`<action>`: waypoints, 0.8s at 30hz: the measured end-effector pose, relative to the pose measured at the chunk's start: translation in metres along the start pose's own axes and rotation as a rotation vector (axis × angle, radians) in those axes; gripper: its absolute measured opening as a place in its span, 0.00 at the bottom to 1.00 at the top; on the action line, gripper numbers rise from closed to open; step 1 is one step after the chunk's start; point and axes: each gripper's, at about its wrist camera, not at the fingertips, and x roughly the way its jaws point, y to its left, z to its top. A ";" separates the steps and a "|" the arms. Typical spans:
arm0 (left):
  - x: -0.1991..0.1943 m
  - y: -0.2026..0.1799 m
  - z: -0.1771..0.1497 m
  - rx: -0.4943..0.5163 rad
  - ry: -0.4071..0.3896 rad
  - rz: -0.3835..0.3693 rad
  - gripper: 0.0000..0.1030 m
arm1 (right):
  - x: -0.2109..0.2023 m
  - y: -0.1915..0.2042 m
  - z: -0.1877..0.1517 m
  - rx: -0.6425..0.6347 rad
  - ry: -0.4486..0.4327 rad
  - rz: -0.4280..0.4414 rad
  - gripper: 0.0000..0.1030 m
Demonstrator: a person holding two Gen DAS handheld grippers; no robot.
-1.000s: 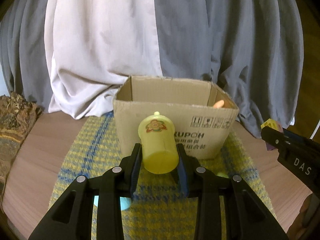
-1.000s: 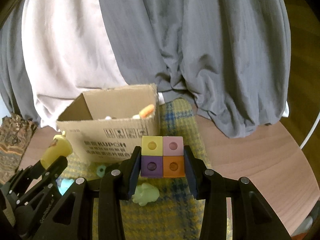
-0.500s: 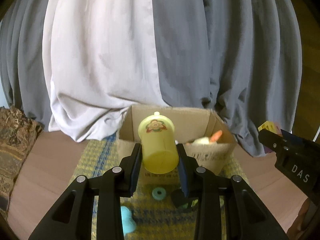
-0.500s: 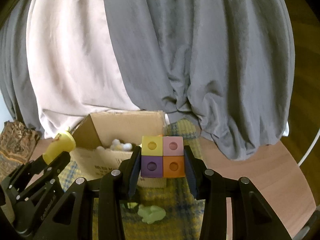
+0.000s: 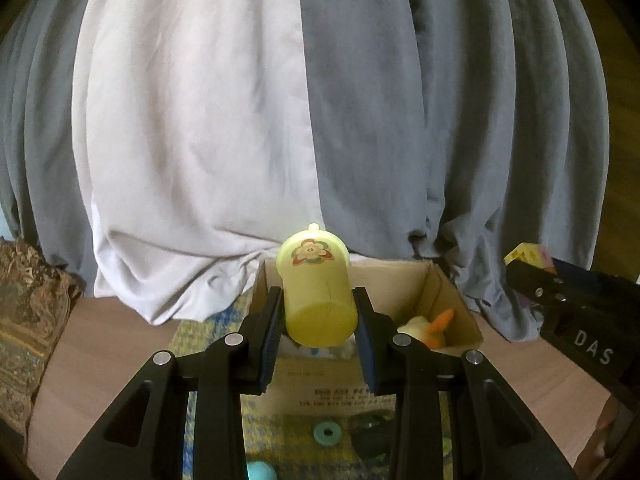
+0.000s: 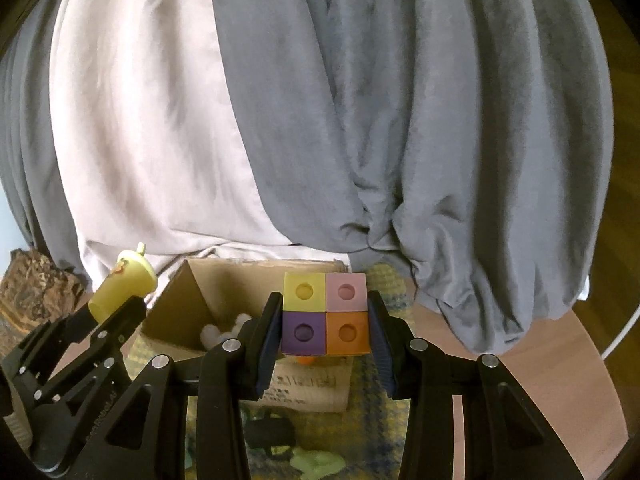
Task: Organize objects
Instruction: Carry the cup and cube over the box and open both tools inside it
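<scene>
My left gripper [image 5: 318, 320] is shut on a yellow toy cup [image 5: 316, 296] with a flower sticker, held in the air above the near wall of an open cardboard box [image 5: 436, 292]. My right gripper [image 6: 325, 322] is shut on a four-colour block cube [image 6: 325, 314] of yellow, pink, purple and orange, also held over the box [image 6: 188, 304]. Inside the box lie a yellow plush with an orange part [image 5: 428, 326] and white fluffy toys [image 6: 218, 330]. The right wrist view shows the left gripper [image 6: 116, 304] with the cup [image 6: 124, 284] at its left edge.
The box stands on a yellow and blue checked mat [image 6: 372, 396] on a round wooden table [image 6: 560, 360]. On the mat lie a green ring [image 5: 327, 433], a light blue toy [image 5: 260, 471], a pale green toy [image 6: 316, 462] and a dark object [image 6: 268, 430]. Grey and white curtains [image 5: 280, 100] hang behind.
Both grippers have risen and moved toward the box with their toys. The box now sits lower in both views and its inside shows.
</scene>
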 end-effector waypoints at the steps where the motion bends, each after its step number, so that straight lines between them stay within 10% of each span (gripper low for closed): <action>1: 0.001 0.000 0.002 0.006 -0.002 -0.002 0.33 | 0.003 0.001 0.002 -0.001 0.004 0.004 0.40; 24: 0.077 0.009 0.010 0.002 0.148 -0.080 0.33 | 0.090 0.012 0.018 0.002 0.163 0.064 0.40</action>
